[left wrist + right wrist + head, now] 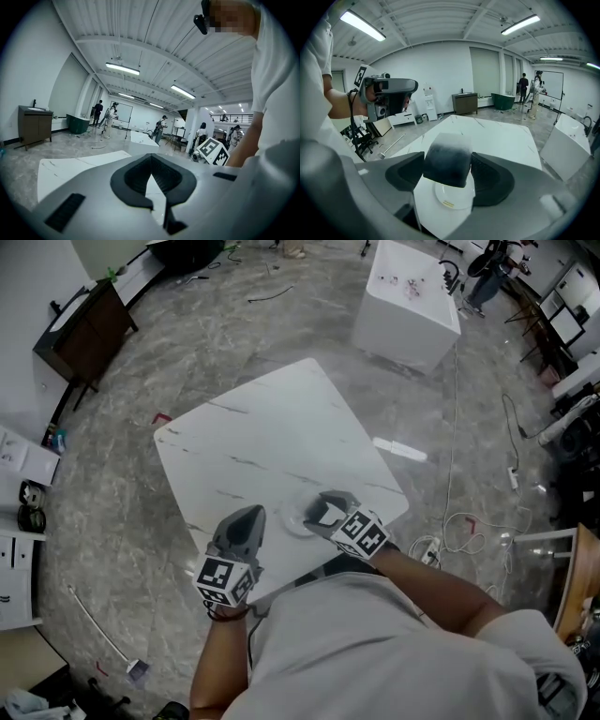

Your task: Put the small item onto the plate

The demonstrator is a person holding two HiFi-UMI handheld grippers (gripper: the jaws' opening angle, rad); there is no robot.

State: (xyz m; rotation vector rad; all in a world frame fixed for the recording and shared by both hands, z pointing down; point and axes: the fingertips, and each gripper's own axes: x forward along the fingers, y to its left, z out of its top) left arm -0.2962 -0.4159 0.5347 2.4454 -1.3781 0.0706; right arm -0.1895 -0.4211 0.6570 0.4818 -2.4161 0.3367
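The right hand-held gripper (327,512) hangs over the near corner of the white marble-look worktop (272,437), its jaws clamped on the small item, a soft-looking block (446,159) that is white on top and shades to dark grey below. Straight beneath it lies the small round white plate (460,197), and the right gripper view puts the block almost over the plate's middle. It looks clear of the plate, though how far above I can't tell.

The left hand-held gripper (249,517) sits off to the side, just beside the plate, jaws together with nothing between them, only bare worktop showing past the tips.

So this looks like the setting-down step. The good way to do it: come straight down, no sideways drift, and hold the block level so it meets the plate flat. Part the jaws only once it rests there. Then lift straight up so the pads don't drag it off. The plate is small and light-looking, so a nudge on the rim could slide it.
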